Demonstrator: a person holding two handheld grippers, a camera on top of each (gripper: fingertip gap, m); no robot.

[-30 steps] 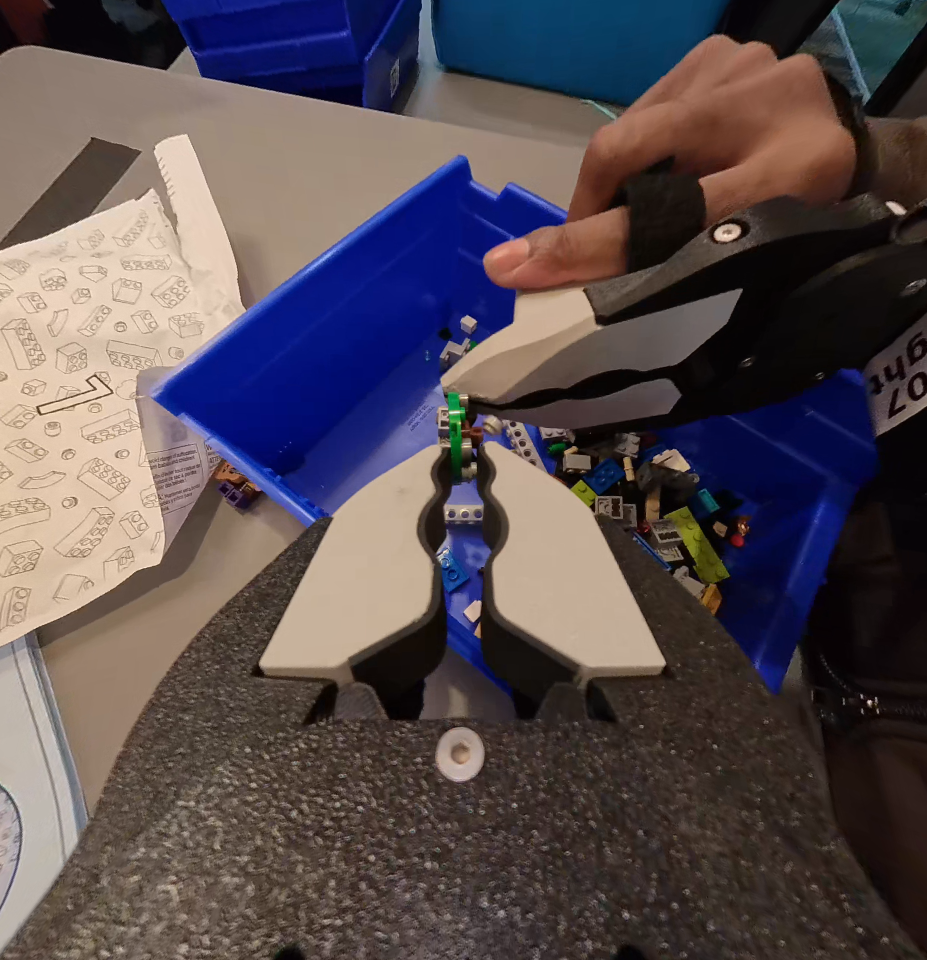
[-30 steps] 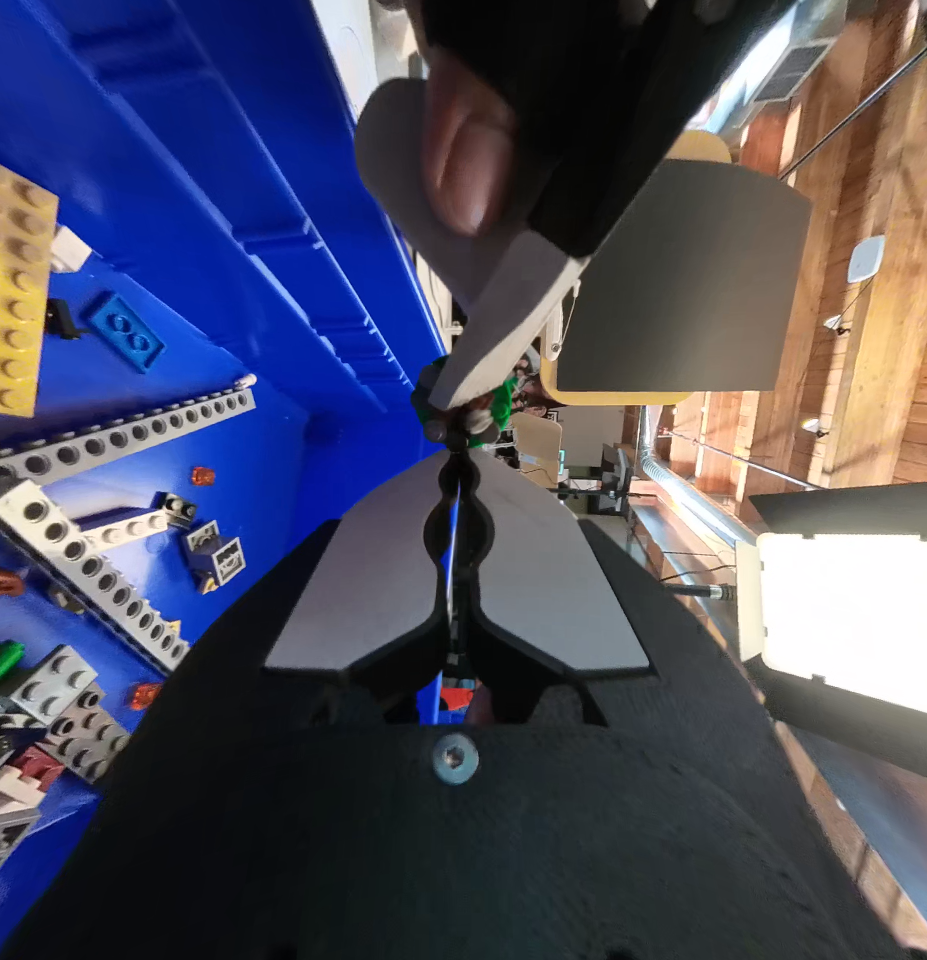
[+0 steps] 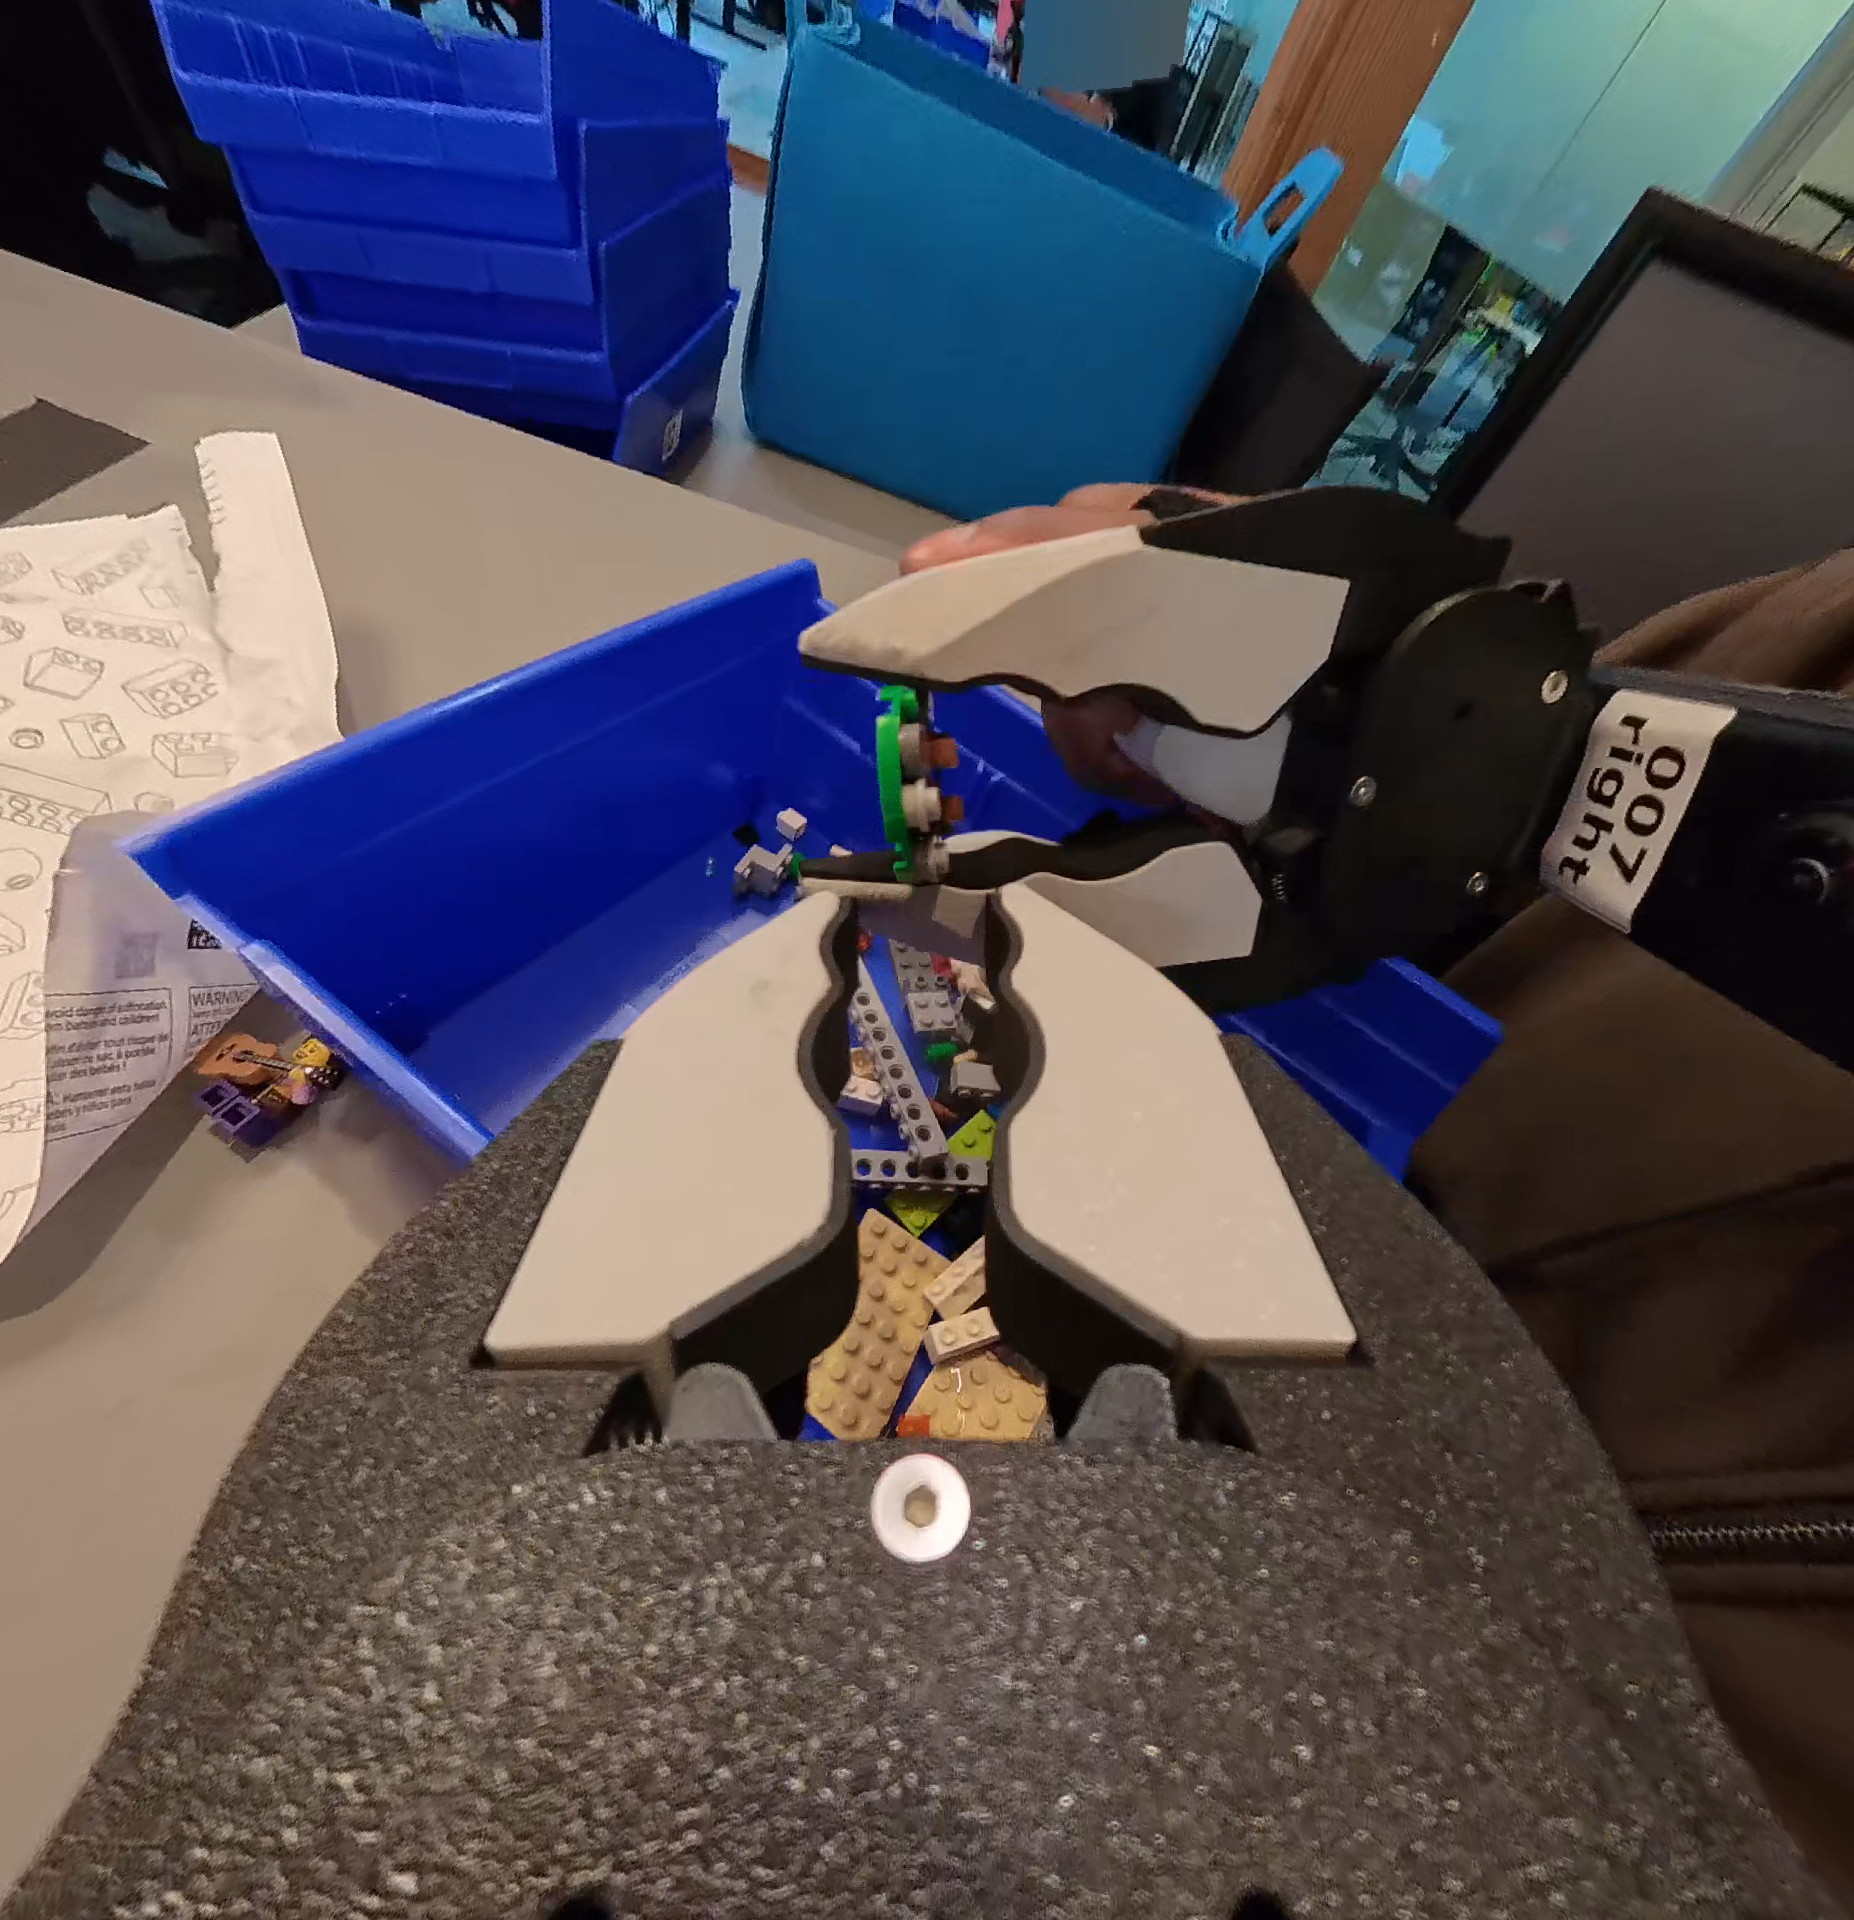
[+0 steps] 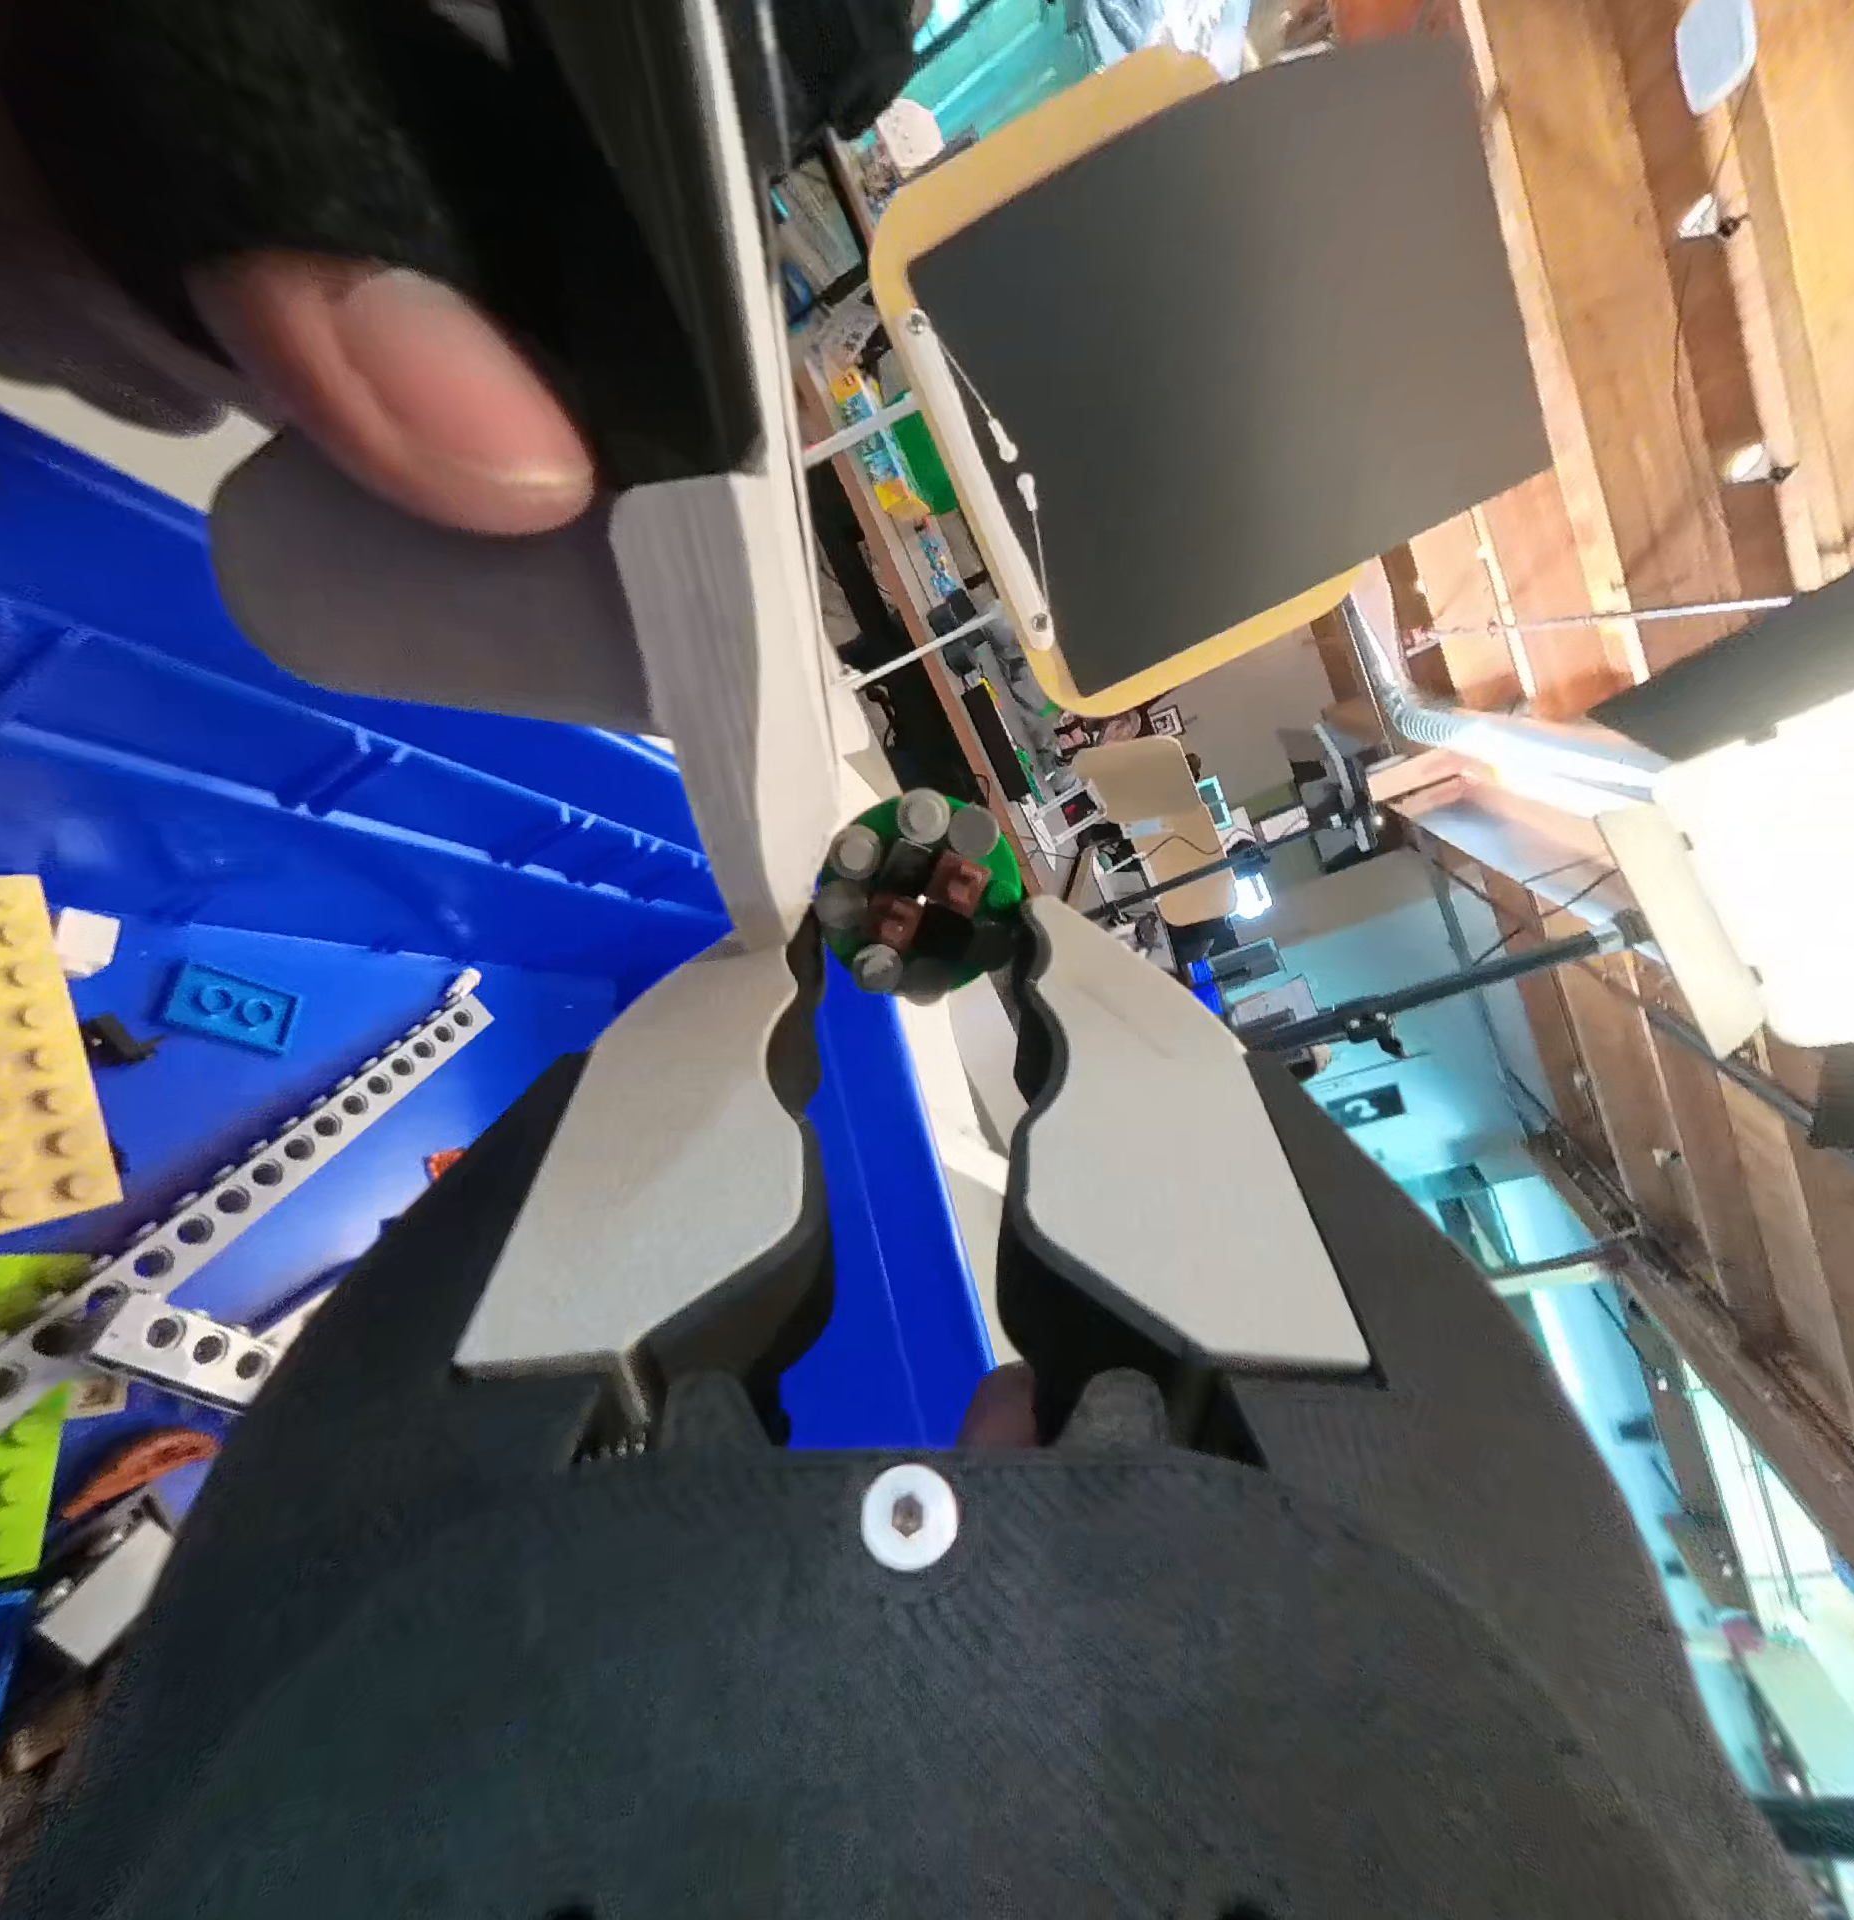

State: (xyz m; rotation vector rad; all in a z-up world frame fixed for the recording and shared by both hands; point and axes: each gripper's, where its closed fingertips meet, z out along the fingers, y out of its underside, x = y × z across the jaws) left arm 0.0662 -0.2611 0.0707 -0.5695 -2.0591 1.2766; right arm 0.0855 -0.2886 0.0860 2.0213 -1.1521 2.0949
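The right hand-held gripper (image 4: pixel 918 925) is partly open, its two fingers pressed on opposite edges of a round green plate (image 3: pixel 890 769) carrying grey and brown studs, held on edge above the blue bin (image 3: pixel 435 831) of loose bricks. The left hand-held gripper (image 3: pixel 923 914) is open a little with nothing in its grasp, its tips just under the right one's lower finger. A white lettered label (image 3: pixel 1629 810) wraps the right one's body. A printed sheet (image 3: pixel 71 727) with brick drawings lies far left on the tabletop (image 3: pixel 487 520).
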